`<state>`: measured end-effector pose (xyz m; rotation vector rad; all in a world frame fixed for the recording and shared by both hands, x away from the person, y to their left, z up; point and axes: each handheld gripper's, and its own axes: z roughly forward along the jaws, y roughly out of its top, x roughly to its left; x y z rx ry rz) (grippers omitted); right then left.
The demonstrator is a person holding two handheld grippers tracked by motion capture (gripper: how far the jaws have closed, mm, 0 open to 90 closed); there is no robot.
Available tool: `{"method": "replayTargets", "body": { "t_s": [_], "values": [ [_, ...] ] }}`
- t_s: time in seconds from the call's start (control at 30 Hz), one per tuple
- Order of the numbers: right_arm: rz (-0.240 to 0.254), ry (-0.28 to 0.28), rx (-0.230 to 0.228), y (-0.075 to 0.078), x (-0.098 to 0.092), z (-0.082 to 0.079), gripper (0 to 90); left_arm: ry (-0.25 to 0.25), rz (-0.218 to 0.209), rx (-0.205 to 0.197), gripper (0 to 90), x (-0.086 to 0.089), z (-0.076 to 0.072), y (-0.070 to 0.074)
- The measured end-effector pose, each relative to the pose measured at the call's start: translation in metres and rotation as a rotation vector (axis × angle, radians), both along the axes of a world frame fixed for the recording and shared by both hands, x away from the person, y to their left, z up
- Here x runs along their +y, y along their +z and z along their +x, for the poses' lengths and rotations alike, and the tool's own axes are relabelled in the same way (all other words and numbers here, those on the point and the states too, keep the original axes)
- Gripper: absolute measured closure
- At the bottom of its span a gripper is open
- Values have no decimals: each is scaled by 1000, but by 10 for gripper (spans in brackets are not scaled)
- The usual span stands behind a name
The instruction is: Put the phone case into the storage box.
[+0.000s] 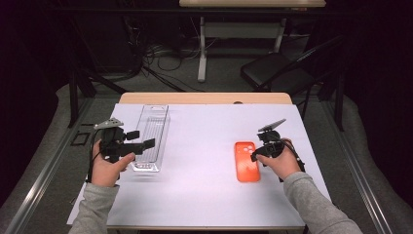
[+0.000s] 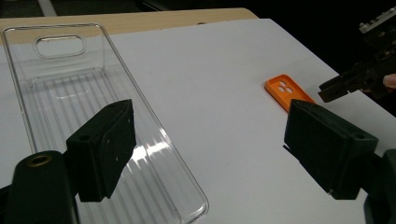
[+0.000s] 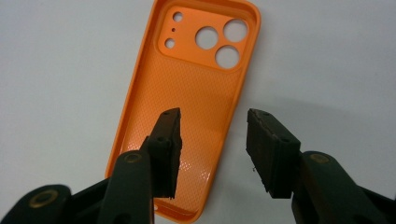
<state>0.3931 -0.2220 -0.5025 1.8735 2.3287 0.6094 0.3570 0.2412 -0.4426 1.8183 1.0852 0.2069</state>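
An orange phone case [image 1: 247, 161] lies inside-up on the white sheet, camera holes at its far end [image 3: 187, 88] [image 2: 286, 91]. My right gripper [image 1: 254, 155] [image 3: 212, 140] hovers open just above the case's right long edge, one jaw over the case and one over the sheet. A clear plastic tray [image 1: 152, 136] [image 2: 93, 121] lies lengthwise at the left. My left gripper [image 1: 141, 139] [image 2: 210, 149] is open wide at the tray's near right side, holding nothing. The right gripper [image 2: 329, 91] shows far off in the left gripper view.
A white sheet [image 1: 204, 146] covers the wooden table [image 1: 204, 98]. Beyond the table stand a black chair [image 1: 282, 70], a white table leg [image 1: 202, 48] and tangled cables on the floor.
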Motion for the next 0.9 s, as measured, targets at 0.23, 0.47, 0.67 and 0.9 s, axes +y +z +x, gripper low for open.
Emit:
{"method": "replayTargets", "body": {
  "t_s": [0.23,0.47,0.67,0.9],
  "values": [
    [-26,-43,58,-7,3,4,606,-1,-1,1,166,0,0,0],
    [-21,-79,86,-10,2,9,676,1,-2,6,166,0,1,-1],
    [-30,-94,94,-14,3,11,718,3,-6,7,166,1,1,-1],
    [-22,-109,91,-19,3,13,755,3,-3,7,166,2,1,-1]
  ]
}}
